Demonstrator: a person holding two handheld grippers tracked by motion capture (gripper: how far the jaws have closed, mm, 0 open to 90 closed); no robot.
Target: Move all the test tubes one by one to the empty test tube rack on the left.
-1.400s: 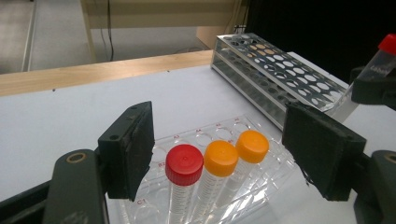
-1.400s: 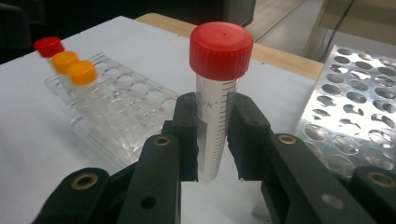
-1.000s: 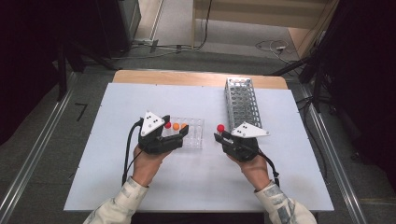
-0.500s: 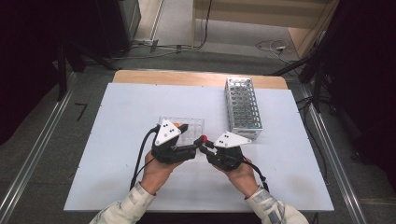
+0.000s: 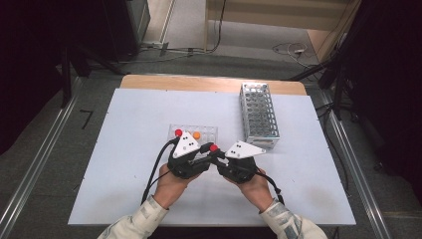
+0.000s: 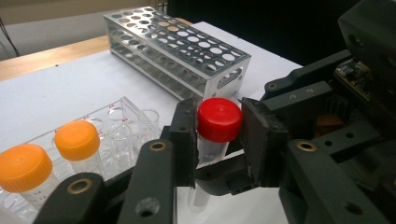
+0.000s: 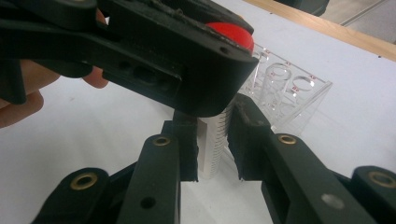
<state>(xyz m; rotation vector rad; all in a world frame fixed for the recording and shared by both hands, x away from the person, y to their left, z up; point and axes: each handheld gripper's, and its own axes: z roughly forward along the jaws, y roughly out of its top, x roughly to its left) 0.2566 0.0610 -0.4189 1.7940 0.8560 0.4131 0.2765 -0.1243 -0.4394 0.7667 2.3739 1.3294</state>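
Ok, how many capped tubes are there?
3. Two orange-capped clear tubes stand in the clear plastic rack; one red-capped clear tube is held by the left claw and right claw. Others may be hidden.

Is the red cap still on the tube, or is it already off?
On. In the left gripper view the red cap sits on top of the tube, between the left gripper jaws.

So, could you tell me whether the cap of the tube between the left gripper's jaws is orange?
No, the cap of the tube between the left gripper jaws is red; the orange caps sit in the clear rack.
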